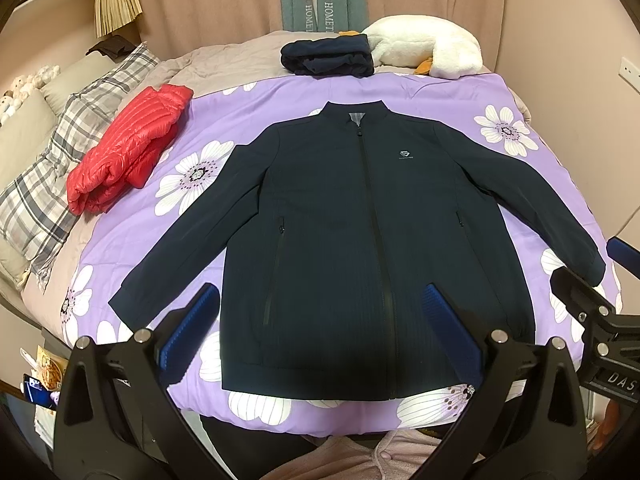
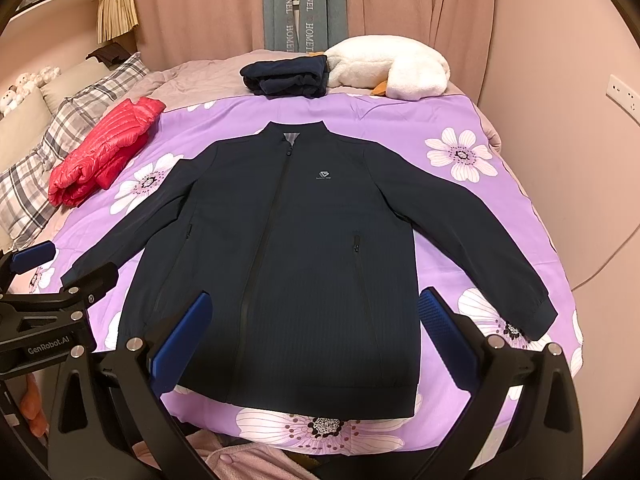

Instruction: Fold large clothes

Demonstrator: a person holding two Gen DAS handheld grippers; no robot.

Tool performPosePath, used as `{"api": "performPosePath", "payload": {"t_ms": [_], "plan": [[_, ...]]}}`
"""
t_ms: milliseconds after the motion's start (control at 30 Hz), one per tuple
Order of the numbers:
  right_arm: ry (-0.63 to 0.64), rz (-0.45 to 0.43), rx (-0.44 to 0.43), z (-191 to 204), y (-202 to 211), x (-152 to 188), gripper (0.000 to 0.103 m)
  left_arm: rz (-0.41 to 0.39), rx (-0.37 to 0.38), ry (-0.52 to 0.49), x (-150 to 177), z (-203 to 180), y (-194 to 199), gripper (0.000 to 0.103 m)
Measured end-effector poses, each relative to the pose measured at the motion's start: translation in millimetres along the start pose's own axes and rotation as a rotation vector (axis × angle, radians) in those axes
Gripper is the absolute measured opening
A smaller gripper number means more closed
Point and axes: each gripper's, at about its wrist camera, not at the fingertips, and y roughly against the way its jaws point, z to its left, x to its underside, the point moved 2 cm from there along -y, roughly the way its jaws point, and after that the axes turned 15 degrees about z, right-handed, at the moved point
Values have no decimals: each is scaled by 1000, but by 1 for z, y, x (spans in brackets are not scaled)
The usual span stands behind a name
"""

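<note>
While the navy jacket [image 1: 360, 240] lies flat, zipped and face up in the middle of the purple quilt [image 1: 516, 92], both grippers hover above its hem without touching it. At far left, plaid pillows [image 1: 60, 160] lean beside a folded red jacket [image 1: 128, 152]. The left gripper [image 1: 320, 320] has its jaws spread wide, holding nothing. Beyond the collar sits a folded dark garment [image 1: 328, 56], with a white plush goose [image 1: 428, 44] just right of it. The right gripper [image 2: 316, 328] is likewise wide apart and empty. Both sleeves angle outward.
</note>
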Motion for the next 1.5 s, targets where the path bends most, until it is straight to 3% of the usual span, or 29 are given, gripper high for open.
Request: {"api": "performPosePath", "payload": {"t_ms": [233,333,433,500,567,600,667,733,833,967,1167,1433,1467,1500], "plan": [[-9,-24,-28,-3,0,-1,102,-11,32,21,-2,4,-3,101],[-46,-166,-115,-12,6,1,102,-41,155,84,-2,20,-14,101],[-68,-393,-204,-22,4,10,102,-86,338,190,0,50,-37,101],[-31,-478,-231,-20,-4,14,102,-112,434,266,3,71,-58,101],[14,-526,-245,-15,-15,14,102,-108,484,372,10,98,-87,101],[51,-524,-278,-10,-21,13,102,-97,478,414,14,113,-100,101],[153,-434,-401,7,-41,10,102,-64,466,527,27,144,-128,101],[188,-356,-460,21,-57,4,102,-42,507,668,45,180,-155,101],[235,-316,-489,41,-68,-1,102,-39,533,888,81,237,-185,101],[309,-326,-473,63,-67,-7,102,-109,603,1089,125,295,-210,101],[345,-290,-480,79,-82,-10,102,-177,688,1263,157,332,-243,101],[340,-266,-470,83,-94,-14,102,-271,588,1340,128,365,-251,99],[339,-262,-468,82,-96,-14,102,-264,561,1353,127,368,-251,92],[337,-258,-464,82,-98,-14,102,-251,536,1358,127,371,-252,75]]}}
